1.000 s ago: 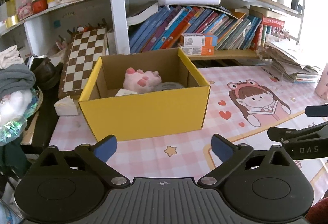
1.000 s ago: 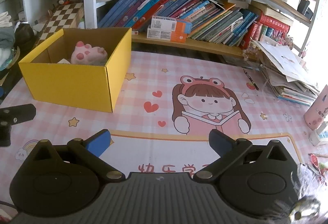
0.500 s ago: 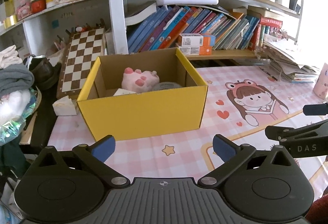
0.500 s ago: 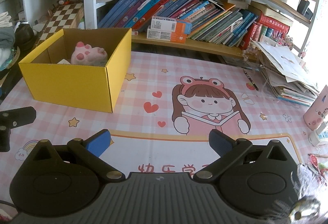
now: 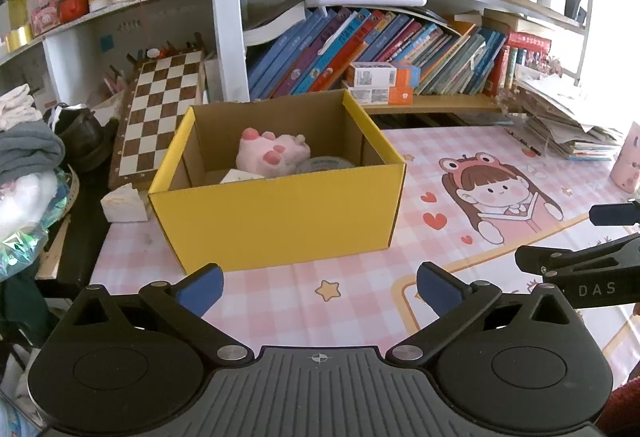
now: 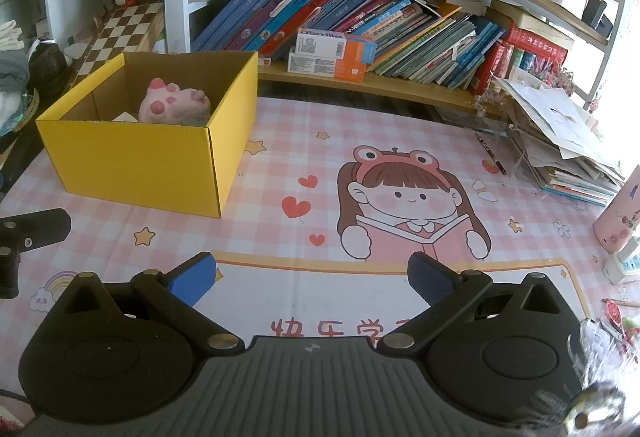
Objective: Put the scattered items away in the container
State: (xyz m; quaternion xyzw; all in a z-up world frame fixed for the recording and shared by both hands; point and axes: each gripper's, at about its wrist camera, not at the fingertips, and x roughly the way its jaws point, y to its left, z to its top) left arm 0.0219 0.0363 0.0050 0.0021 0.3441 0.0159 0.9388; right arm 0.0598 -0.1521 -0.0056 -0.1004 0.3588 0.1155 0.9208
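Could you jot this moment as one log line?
left gripper: open, empty | right gripper: open, empty | yellow box: holds pink plush | mat: nothing between fingers

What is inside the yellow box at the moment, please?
In the yellow box lie a pink plush toy, a grey roll of tape and a white item. The front wall hides the box floor and anything lower.
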